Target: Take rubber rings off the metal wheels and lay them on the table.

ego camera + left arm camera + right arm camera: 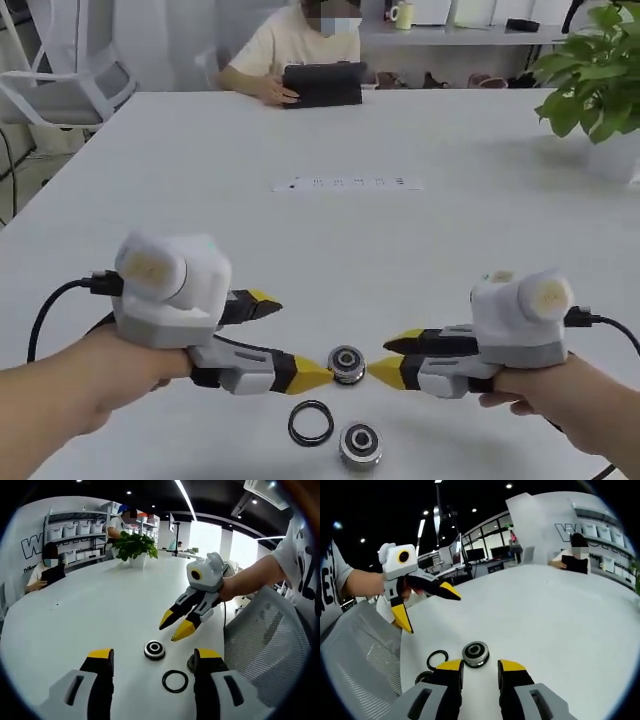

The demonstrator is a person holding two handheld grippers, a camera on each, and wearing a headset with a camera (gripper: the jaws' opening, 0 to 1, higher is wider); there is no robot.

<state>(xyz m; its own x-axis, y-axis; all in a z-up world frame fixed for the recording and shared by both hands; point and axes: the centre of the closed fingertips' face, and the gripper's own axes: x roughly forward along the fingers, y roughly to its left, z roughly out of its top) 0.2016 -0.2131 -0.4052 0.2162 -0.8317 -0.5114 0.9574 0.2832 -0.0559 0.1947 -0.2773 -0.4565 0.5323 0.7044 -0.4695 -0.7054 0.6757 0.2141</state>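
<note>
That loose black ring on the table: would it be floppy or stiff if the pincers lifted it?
Probably floppy: the black ring is a thin loop, so it may sag or squash when gripped. Likely very light. Lying flat on the table, it shouldn't roll.

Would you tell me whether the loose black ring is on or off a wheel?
Off: the ring lies flat on the table beside a wheel, with bare table showing through its middle.

Wide white table (pixel 200 200): one small round metal wheel (pixel 346 363), a second wheel (pixel 360 444) nearer, a black rubber ring (pixel 311 422) flat just beside both, a pale printed strip (pixel 347 183) mid-table.
</note>
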